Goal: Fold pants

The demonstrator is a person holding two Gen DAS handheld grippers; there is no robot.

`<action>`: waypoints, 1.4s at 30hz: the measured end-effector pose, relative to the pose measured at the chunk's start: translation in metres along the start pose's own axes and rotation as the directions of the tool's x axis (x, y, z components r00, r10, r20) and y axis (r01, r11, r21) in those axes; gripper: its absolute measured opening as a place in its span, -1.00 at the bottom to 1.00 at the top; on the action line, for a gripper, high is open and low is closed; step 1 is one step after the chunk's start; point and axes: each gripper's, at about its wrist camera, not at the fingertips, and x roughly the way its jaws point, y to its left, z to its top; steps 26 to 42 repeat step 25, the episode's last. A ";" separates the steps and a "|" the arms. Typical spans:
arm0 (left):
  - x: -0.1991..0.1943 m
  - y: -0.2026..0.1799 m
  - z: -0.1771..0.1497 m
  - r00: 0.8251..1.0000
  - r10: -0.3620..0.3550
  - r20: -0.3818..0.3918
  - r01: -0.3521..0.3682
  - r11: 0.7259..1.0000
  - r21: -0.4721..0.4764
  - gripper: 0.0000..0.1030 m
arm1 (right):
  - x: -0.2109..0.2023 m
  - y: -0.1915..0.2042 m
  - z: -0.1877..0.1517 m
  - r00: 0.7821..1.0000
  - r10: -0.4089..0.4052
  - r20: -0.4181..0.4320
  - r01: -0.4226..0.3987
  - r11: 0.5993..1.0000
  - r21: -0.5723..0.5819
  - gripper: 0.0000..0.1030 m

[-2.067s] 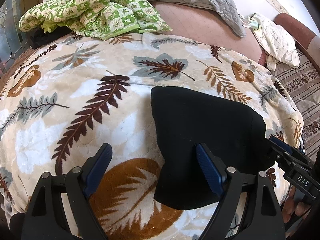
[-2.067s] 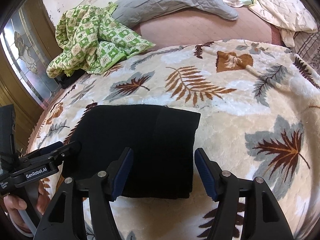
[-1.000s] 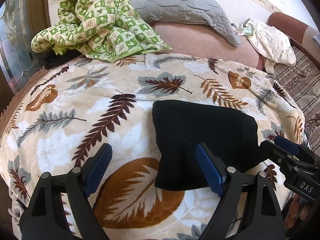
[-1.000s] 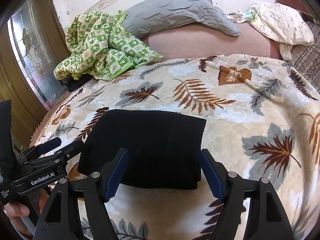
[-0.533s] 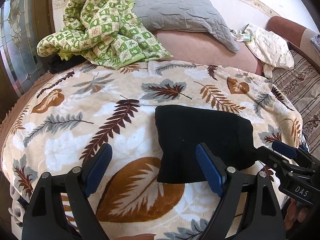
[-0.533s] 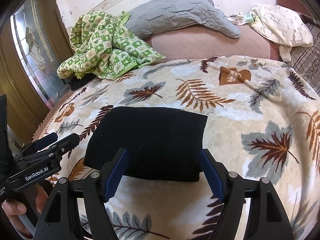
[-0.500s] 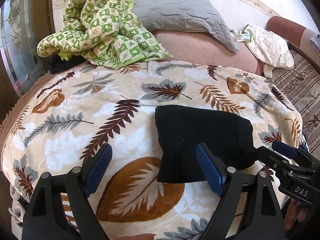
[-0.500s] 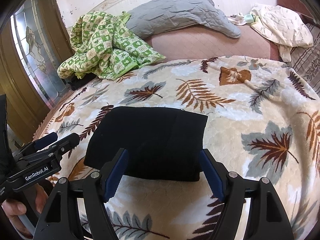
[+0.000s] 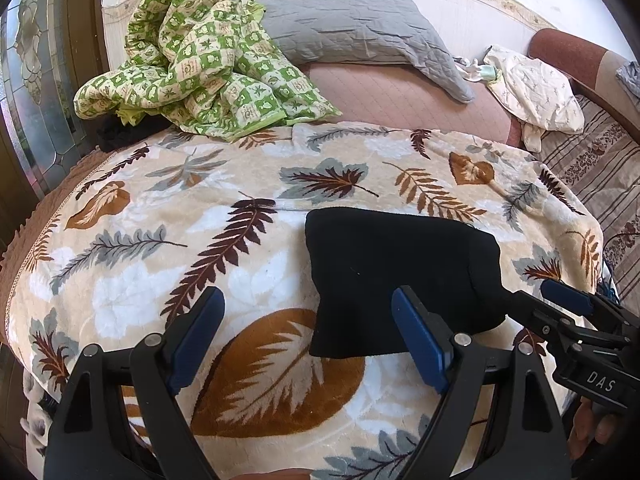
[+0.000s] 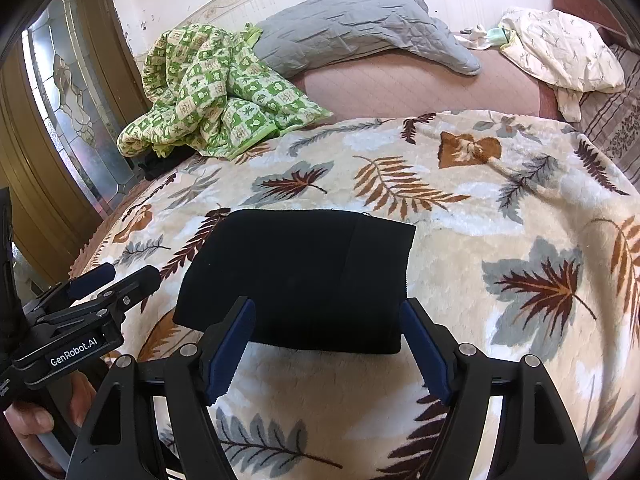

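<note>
The black pants (image 9: 400, 276) lie folded into a compact rectangle on the leaf-patterned blanket (image 9: 168, 264). My left gripper (image 9: 307, 296) hovers open just short of the bundle's near left corner, with nothing between its blue pads. In the right wrist view the pants (image 10: 304, 272) sit straight ahead. My right gripper (image 10: 327, 308) stands open in front of their near edge and grips nothing. Each gripper shows in the other's view: the right gripper (image 9: 560, 304) beside the bundle's right end, the left gripper (image 10: 116, 280) off its left end.
A crumpled green checked quilt (image 9: 200, 68) and a grey pillow (image 9: 352, 28) lie at the back of the bed. A cream cloth (image 9: 532, 88) sits at the back right by a striped cover (image 9: 600, 168). A glass-panelled door (image 10: 68, 108) stands at the left.
Both grippers have drawn back from the pants over the two seconds, so more of the bed shows. The folded pants have not moved.
</note>
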 end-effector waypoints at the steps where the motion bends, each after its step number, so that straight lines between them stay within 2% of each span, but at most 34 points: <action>1: 0.000 -0.001 -0.001 1.000 0.001 0.000 -0.001 1.000 0.001 0.68 | 0.000 0.000 0.000 1.000 0.000 0.000 0.000 1.000 0.001 0.48; 42: 0.005 0.002 -0.006 1.000 -0.020 -0.006 0.020 1.000 -0.008 0.68 | 0.006 -0.001 -0.003 1.000 0.000 -0.014 0.000 1.000 0.007 0.52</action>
